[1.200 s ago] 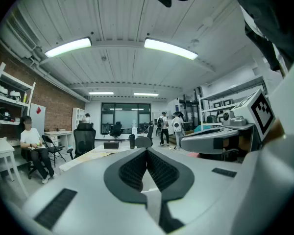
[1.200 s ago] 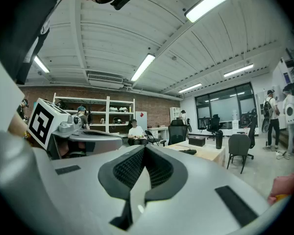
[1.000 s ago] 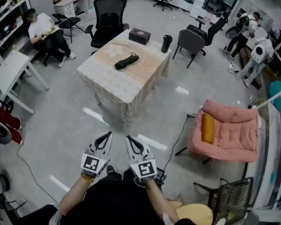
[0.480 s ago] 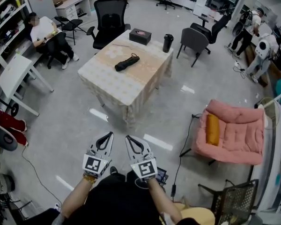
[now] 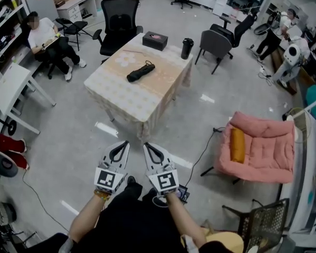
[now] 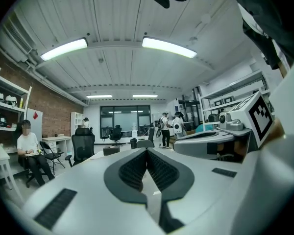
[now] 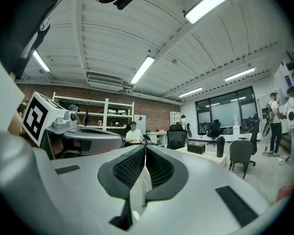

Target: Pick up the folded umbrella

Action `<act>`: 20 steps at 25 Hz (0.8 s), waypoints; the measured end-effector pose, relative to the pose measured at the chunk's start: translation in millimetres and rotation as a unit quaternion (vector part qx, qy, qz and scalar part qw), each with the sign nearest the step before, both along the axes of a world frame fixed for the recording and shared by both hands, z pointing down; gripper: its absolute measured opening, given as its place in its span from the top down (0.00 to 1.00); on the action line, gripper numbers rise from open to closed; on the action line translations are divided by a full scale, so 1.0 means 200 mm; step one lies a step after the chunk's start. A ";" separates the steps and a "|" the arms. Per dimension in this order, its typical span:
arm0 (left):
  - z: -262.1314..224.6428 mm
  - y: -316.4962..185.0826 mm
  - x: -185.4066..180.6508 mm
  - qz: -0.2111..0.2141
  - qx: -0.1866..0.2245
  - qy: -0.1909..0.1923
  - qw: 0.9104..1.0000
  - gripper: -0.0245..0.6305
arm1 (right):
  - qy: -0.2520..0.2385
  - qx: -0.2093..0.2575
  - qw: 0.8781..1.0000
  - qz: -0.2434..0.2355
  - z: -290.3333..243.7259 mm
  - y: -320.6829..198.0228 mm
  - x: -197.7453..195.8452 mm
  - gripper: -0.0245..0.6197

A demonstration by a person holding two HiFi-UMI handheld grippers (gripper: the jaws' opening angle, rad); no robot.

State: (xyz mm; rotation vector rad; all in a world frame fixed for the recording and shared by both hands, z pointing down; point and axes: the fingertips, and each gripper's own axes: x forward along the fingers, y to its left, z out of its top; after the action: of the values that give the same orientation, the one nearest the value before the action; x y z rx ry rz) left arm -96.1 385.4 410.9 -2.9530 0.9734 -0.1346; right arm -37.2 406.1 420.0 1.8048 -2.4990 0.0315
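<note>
1. I look steeply down from my head camera into an open office. My two arms reach forward at the bottom of the view.
2. My left gripper (image 5: 125, 143) is clenched. In the left gripper view its two dark ribbed pads (image 6: 136, 169) meet at the tips, with nothing between them.
3. My right gripper (image 5: 146, 145) is clenched too. In the right gripper view its jaws press together and are empty.
4. Both grippers are side by side above the grey floor (image 5: 73, 141), each with its marker cube nearest my wrists. They point towards the bench (image 5: 118, 99).
5. The bench stands well apart from the grippers, in the upper middle of the head view. It is covered with a pale patterned cloth.
6. The folded umbrella (image 5: 140, 71) is black. It lies flat near the middle of the bench top, slanting from lower left to upper right, and nothing touches it.
7. A black box (image 5: 155, 40) sits at the far edge of the bench. A dark tumbler (image 5: 186, 48) stands upright at the far right corner.
8. A black office chair (image 5: 119, 20) stands behind the bench, and a grey chair (image 5: 215, 45) beyond its right corner.
9. A pink armchair (image 5: 263, 152) with an orange cushion (image 5: 236, 144) is on the right.
10. A seated person (image 5: 42, 35) is at the upper left.
</note>
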 end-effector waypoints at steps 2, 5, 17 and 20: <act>-0.01 -0.09 -0.02 0.007 0.001 0.006 1.000 0.94 | 0.000 -0.006 1.000 0.008 0.00 -0.09 -0.03 0.94; -0.03 -0.24 -0.08 0.012 0.000 0.014 1.000 0.94 | -0.001 -0.016 1.000 0.015 0.00 -0.22 -0.10 0.94; -0.01 -0.66 -0.22 0.024 -0.012 0.024 0.999 0.94 | 0.034 -0.031 0.999 -0.010 0.06 -0.62 -0.26 0.94; -0.01 -0.76 -0.18 0.016 -0.018 0.009 1.000 0.94 | 0.036 -0.028 0.999 -0.013 0.07 -0.73 -0.20 0.94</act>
State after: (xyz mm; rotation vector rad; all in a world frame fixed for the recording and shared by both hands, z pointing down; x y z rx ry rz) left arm -131.8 232.6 408.4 -3.0066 0.9339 -0.1263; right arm -76.5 261.0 434.3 1.7213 -2.4459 0.0346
